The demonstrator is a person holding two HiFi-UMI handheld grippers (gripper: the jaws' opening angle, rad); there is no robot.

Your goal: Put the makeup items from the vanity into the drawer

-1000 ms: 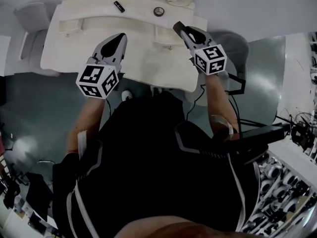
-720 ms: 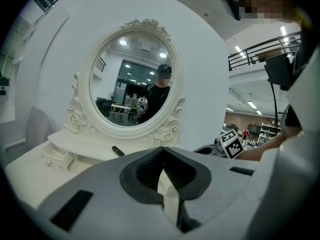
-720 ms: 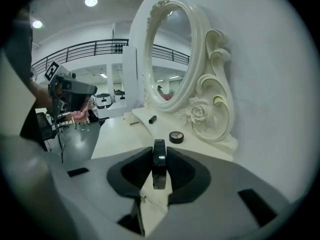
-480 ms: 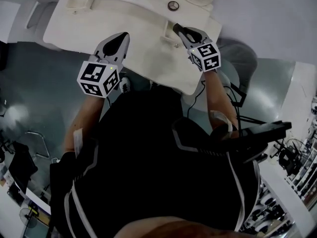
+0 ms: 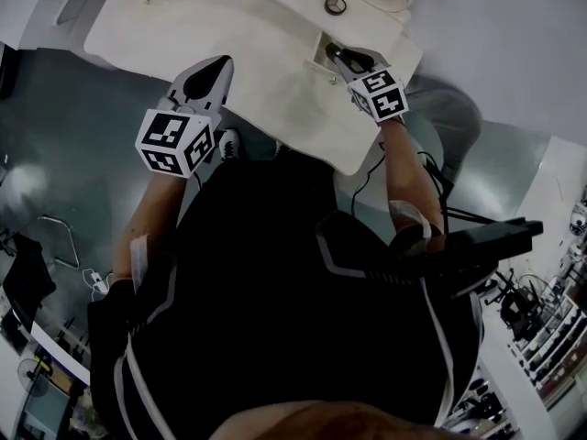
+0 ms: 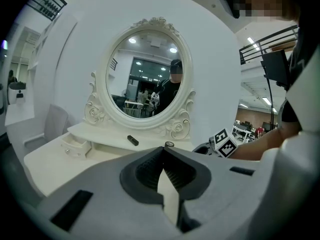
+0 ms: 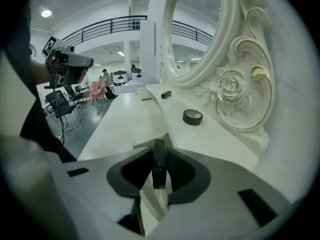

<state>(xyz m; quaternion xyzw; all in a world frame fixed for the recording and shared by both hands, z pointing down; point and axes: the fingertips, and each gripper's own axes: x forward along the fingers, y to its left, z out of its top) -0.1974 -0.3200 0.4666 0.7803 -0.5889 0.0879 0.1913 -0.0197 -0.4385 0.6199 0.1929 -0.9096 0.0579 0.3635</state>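
My right gripper (image 7: 158, 148) is shut on a thin dark disc-shaped item (image 7: 158, 165), seen edge-on between the pads. In the head view the right gripper (image 5: 337, 55) hovers over the small right-hand drawer (image 5: 323, 66) of the white vanity (image 5: 229, 35). A round compact (image 7: 192, 116) and a black lipstick tube (image 7: 165, 94) lie on the shelf under the mirror. My left gripper (image 6: 162, 158) is shut with nothing in it, held above the vanity's front edge (image 5: 213, 70).
An oval mirror (image 6: 145, 74) in a carved frame stands at the back. A second small drawer (image 6: 75, 146) sits at the shelf's left end. A pale chair (image 6: 54, 125) stands left of the vanity, and a grey seat (image 5: 445, 108) to the right.
The head view has swung, so the vanity now sits tilted and higher in frame. My right gripper has edged closer to the right-hand drawer with the dark item in it. The left gripper holds its place.
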